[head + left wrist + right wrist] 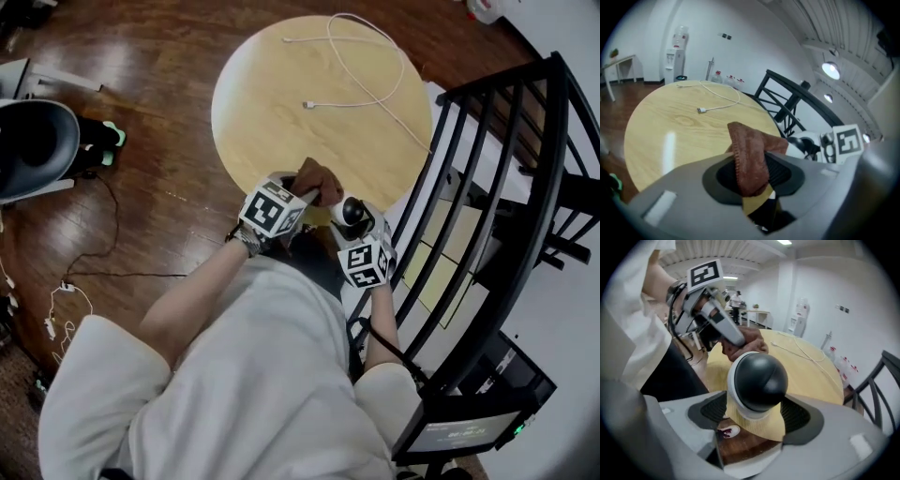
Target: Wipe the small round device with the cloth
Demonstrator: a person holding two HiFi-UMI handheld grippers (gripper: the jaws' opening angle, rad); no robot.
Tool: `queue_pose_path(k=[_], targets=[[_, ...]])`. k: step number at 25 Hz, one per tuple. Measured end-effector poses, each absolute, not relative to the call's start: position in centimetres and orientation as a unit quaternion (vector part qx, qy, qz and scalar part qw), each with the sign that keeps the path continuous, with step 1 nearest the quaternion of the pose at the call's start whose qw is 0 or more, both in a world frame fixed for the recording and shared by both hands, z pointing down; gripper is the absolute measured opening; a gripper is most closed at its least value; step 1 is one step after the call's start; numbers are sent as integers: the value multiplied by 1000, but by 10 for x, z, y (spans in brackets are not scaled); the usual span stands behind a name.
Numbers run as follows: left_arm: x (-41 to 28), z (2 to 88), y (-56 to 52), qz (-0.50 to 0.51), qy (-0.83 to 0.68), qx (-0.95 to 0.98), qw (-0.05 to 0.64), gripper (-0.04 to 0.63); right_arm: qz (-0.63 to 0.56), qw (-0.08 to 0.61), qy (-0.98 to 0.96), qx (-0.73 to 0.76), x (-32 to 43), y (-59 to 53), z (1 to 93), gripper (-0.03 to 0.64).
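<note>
Brown fuzzy cloth [750,157] just left of small black-and-white round device [758,379].
Left gripper [752,177] pinches the cloth; right gripper [757,417] has its 2 jaws clamped on the device at the round wooden table [281,103] edge.

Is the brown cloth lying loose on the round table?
No, the brown cloth is clamped in the left gripper, raised above the round table.

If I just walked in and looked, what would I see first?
Probably the small round device, a shiny black ball on a white base, gripped in the right gripper at the near edge of the round wooden table. Next, the brown cloth pinched in the left gripper, close beside the device. Farther back on the table lies a white cable.
</note>
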State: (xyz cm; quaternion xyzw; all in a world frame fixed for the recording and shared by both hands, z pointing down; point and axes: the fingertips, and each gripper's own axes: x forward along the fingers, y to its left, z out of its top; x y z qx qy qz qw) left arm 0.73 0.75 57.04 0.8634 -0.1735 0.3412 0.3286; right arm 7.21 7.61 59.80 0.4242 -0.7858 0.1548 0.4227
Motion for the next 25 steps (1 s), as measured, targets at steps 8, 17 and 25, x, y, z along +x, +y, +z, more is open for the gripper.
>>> queue_pose_path(k=[8, 17, 25], targets=[[40, 533, 23, 285, -157, 860, 393, 140, 17, 438, -856, 274, 75, 63, 600, 360], [41, 542, 33, 321, -158, 860, 363, 140, 52, 415, -855, 307, 67, 58, 596, 342], [35, 563, 34, 349, -163, 849, 361, 137, 104, 381, -832, 390, 71, 60, 592, 330]])
